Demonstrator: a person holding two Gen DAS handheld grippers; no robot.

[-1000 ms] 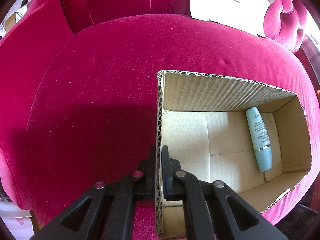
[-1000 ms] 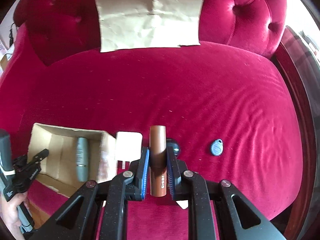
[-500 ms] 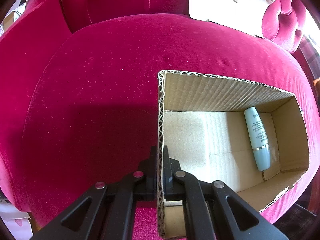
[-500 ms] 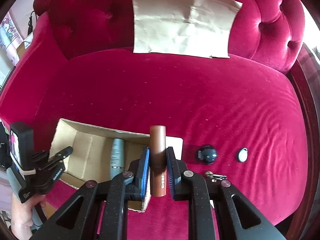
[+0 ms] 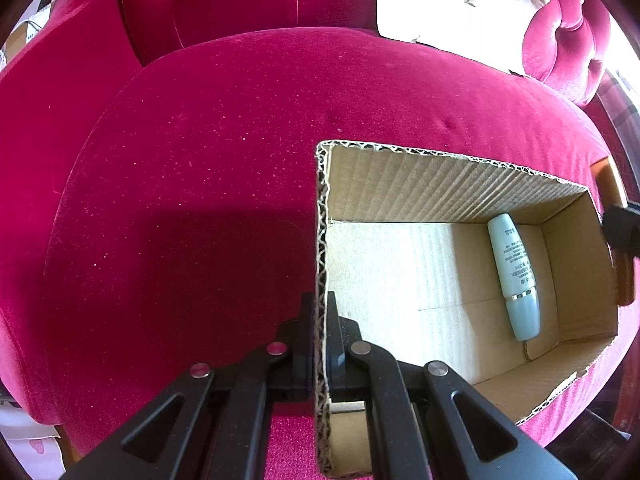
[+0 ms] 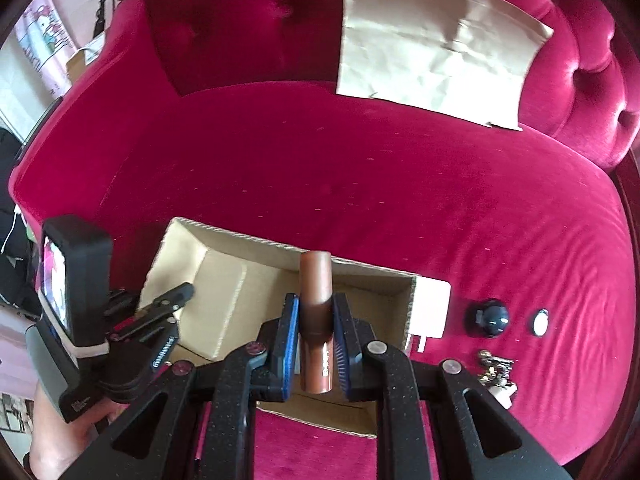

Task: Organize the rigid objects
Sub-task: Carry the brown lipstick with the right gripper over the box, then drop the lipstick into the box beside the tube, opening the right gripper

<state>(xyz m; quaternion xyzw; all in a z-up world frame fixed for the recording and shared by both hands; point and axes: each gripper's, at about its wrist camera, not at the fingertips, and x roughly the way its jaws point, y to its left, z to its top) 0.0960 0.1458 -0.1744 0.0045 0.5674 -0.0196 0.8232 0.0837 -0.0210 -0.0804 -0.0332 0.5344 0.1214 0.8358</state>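
Observation:
An open cardboard box [image 5: 440,176] [image 6: 224,276] sits on the red velvet sofa seat. My left gripper [image 5: 320,316] is shut on the box's left wall, one finger outside and one inside. A pale blue tube [image 5: 516,276] lies on the box floor near its right end. My right gripper [image 6: 315,320] is shut on a brown tube [image 6: 316,308], which hangs over the open box. The left gripper [image 6: 176,300] and the hand holding it show at the lower left of the right wrist view.
On the seat right of the box lie a white card [image 6: 430,308], a dark round ball [image 6: 488,318], a small white disc [image 6: 540,322] and a metal clip [image 6: 494,366]. A creased brown paper sheet [image 6: 436,44] leans on the tufted backrest.
My right gripper has carried the brown tube leftward, from beside the white card to above the box. The left gripper has kept its hold on the box wall.

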